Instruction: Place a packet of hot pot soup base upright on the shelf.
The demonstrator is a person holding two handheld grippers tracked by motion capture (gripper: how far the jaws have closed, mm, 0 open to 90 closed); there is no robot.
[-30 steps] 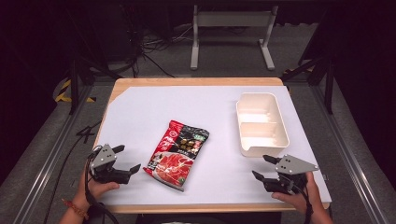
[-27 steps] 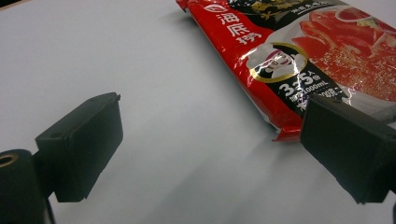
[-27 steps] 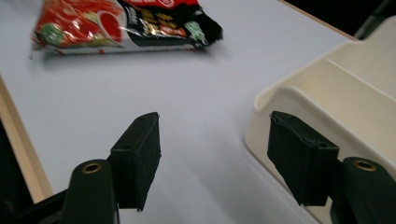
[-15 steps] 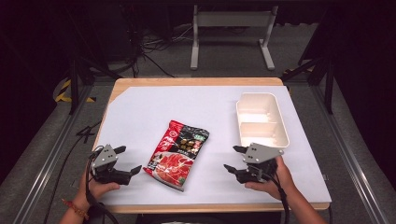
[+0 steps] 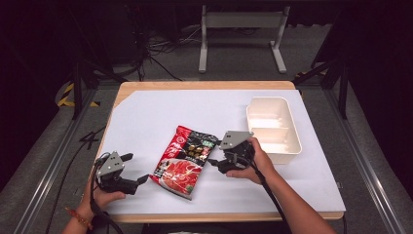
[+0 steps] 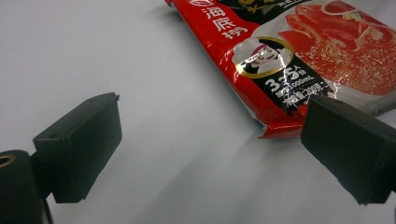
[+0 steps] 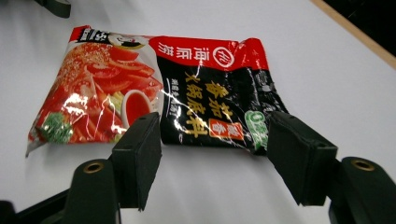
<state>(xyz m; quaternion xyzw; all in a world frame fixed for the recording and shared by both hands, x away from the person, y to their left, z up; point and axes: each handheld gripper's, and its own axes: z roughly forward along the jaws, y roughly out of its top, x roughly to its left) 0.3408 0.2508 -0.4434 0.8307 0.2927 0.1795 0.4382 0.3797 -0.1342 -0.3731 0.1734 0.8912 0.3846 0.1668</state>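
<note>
step: right gripper (image 5: 217, 162) is lining up on the sauce packet (image 5: 186, 157), jaws spread, nothing held
packet: lying flat on the white table (image 5: 146, 117), its long edge just ahead of the right fingers (image 7: 137, 154)
left gripper (image 5: 141, 179): resting released, packet corner just past its right finger (image 6: 348, 140)
next: likely needing to straddle the edge, then clench
nearby: white tray (image 5: 272, 127) sitting behind the right hand (image 5: 253, 161)
obstruction: none between fingers and packet; its flatness is giving the fingers little edge to bite

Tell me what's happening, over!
Right gripper open, fingers at the shiny red-and-black soup packet's edge. Left gripper open, resting beside it. Packet flat on white table. Nothing blocking.
</note>
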